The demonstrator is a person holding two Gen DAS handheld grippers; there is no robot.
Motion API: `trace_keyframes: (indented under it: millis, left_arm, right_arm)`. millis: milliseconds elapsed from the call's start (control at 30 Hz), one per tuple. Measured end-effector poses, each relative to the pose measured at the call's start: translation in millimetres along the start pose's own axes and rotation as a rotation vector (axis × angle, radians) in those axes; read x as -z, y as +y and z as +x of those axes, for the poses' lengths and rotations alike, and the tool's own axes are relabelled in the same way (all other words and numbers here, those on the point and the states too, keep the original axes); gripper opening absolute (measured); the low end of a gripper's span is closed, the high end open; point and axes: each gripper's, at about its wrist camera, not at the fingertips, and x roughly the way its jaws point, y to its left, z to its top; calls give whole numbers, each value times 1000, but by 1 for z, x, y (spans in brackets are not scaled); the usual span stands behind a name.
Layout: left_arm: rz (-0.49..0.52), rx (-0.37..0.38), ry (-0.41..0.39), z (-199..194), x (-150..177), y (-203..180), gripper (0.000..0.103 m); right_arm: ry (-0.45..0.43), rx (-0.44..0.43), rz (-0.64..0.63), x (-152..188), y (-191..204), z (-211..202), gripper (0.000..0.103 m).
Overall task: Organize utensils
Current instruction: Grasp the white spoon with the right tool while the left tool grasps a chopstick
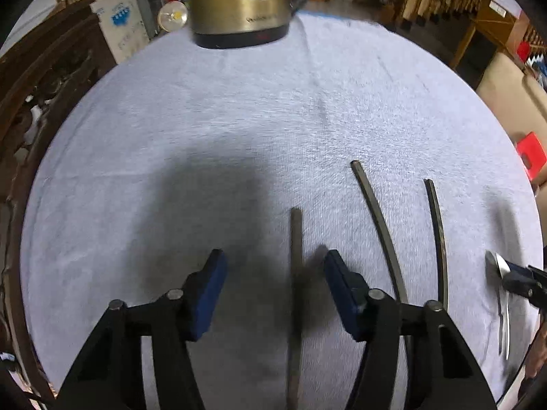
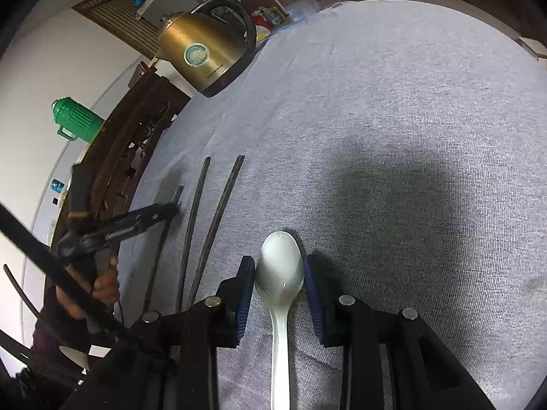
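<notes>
Right tool (image 2: 279, 273) pinches a slick, light metal spoon (image 2: 279, 273) by its bowl; left tool (image 1: 275, 273) straddles, half-open, a thin stiff chopstick (image 1: 296, 273) best gripped mid-shaft

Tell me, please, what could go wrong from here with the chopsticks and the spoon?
The left gripper straddles one chopstick off-centre, nearer one pad, so closing may nudge or roll it instead of pinching. The right gripper holds the spoon by its smooth rounded bowl, which might slip or pivot. Two more chopsticks lie close by and could get bumped.

Dim overhead light; soft shadows; fisheye-warped, motion-blurred edges
</notes>
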Motion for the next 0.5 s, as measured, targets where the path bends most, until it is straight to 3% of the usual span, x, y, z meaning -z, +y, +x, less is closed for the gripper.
trace_keyframes:
  millis: [100, 200, 267, 333, 500]
  left_arm:
    - [21, 8, -5, 4, -11, -7, 55]
    - [41, 17, -20, 3, -15, -10, 39]
    - [59, 24, -34, 1, -14, -14, 19]
    - [72, 19, -40, -1, -12, -14, 7]
    - [22, 36, -66, -11, 5, -4, 6]
  right_arm:
    - [1, -3, -6, 0, 0, 1, 32]
    - [4, -2, -13, -1, 1, 1, 32]
    - [6, 0, -15, -2, 2, 3, 32]
    - [8, 3, -14, -2, 2, 2, 32]
    - [5, 34, -16, 0, 7, 2, 32]
